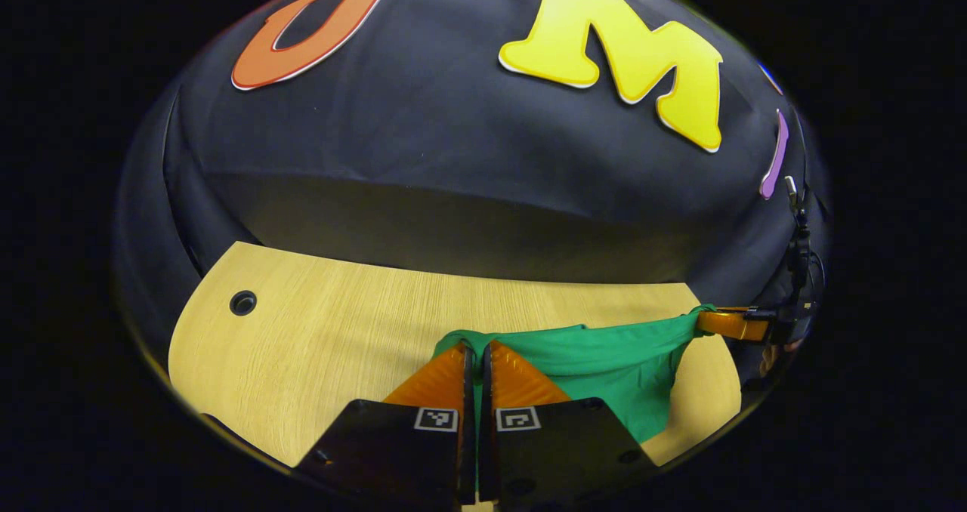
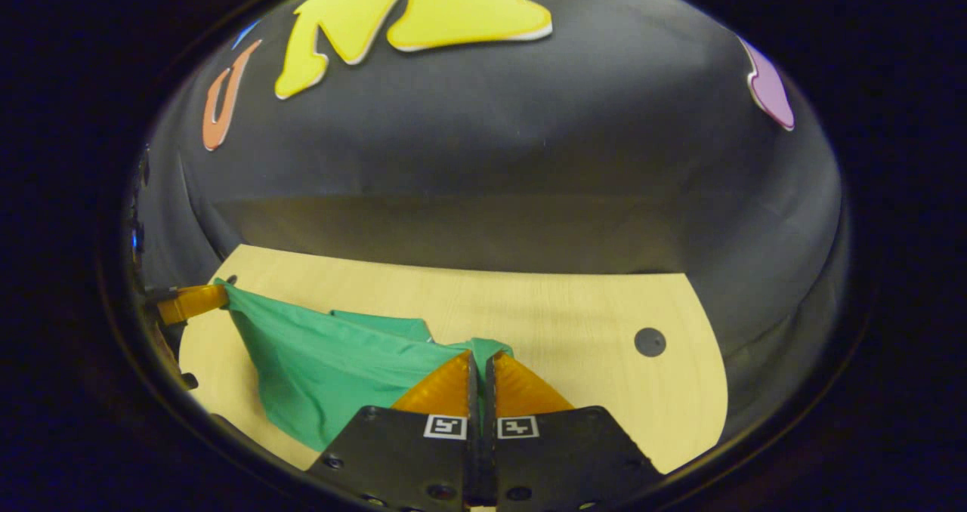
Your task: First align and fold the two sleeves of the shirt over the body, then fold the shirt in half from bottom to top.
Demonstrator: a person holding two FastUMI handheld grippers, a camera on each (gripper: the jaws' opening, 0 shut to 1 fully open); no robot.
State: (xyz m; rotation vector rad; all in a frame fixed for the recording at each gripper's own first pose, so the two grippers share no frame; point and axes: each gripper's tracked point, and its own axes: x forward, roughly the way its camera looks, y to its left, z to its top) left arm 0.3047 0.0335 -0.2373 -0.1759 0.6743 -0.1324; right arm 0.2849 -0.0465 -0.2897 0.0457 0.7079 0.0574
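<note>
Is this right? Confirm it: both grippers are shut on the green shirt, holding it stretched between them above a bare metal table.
Not quite: the table is light wood, not bare metal, as the right gripper view shows. The rest stands: the left gripper and right gripper are each shut on the green shirt, stretched between them.

The shirt [image 1: 612,368] pinched between my left gripper [image 1: 476,353] fingers is thin green cloth, smooth and matt, hanging in soft folds above the table [image 1: 317,346]. That table is pale wood-grain, fine-lined, with a low satin sheen and a dark round hole [image 1: 242,302] set into it. Behind the table, the booth wall [image 1: 453,142] is matt black cloth, lightly creased.
</note>
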